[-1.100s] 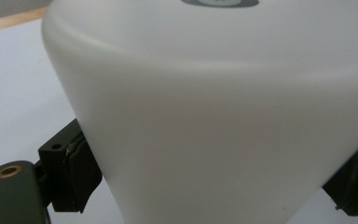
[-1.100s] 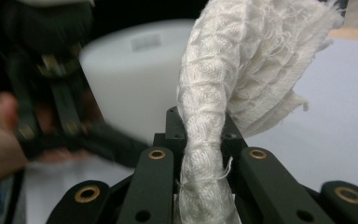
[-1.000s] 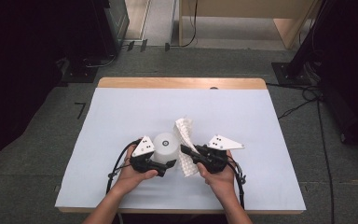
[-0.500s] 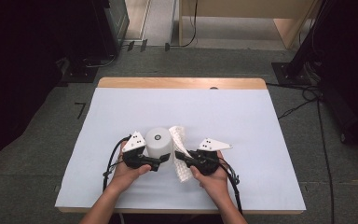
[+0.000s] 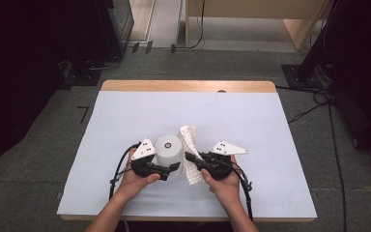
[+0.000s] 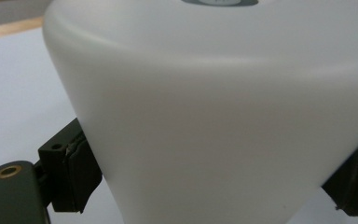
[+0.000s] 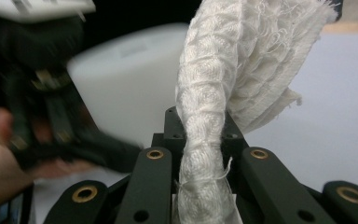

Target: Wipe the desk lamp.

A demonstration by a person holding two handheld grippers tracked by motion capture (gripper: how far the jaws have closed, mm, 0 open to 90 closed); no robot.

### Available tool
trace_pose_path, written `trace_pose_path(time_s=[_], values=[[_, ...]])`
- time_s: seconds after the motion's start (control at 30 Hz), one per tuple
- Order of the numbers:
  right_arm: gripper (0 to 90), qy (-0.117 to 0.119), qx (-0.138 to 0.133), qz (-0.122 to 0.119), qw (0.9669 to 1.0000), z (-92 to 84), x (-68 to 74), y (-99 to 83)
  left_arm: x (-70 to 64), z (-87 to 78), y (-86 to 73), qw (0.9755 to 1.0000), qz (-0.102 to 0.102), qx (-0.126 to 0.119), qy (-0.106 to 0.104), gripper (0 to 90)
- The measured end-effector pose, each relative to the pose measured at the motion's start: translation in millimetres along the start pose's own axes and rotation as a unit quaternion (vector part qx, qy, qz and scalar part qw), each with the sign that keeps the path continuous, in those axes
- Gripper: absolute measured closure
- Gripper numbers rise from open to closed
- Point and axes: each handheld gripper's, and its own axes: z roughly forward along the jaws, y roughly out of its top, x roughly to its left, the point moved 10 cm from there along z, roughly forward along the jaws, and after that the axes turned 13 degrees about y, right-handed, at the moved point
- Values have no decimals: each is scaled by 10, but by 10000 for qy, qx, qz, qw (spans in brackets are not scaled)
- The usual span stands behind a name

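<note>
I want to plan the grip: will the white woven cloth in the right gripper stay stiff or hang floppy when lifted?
Probably floppy: the cloth bends and droops above the right gripper. Its frayed edge suggests loose weave that could snag. It looks light.

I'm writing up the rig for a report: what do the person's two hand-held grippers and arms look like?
Both the left hand-held gripper and the right hand-held gripper are black, each with two flat black jaws set with brass-coloured rivets. Each carries a pale three-cornered plate with dark dots on top and trails a black cable. The forearms are bare, with no sleeves in view.
</note>
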Motion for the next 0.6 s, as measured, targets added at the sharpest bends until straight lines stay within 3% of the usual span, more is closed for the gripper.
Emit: trace_pose_path(time_s=[0.1,0.2,0.6], values=[[794,42,349,169,9992,99,-26,-149,89,-48,52,9997,-221,-115,51,86],[795,80,371,155,9992,125,15,-140,133,-57,61,9993,-350,-138,7,86],[796,138,-154,16,9998,-35,81,101,-36,66,-71,9999,35,162,-18,86]])
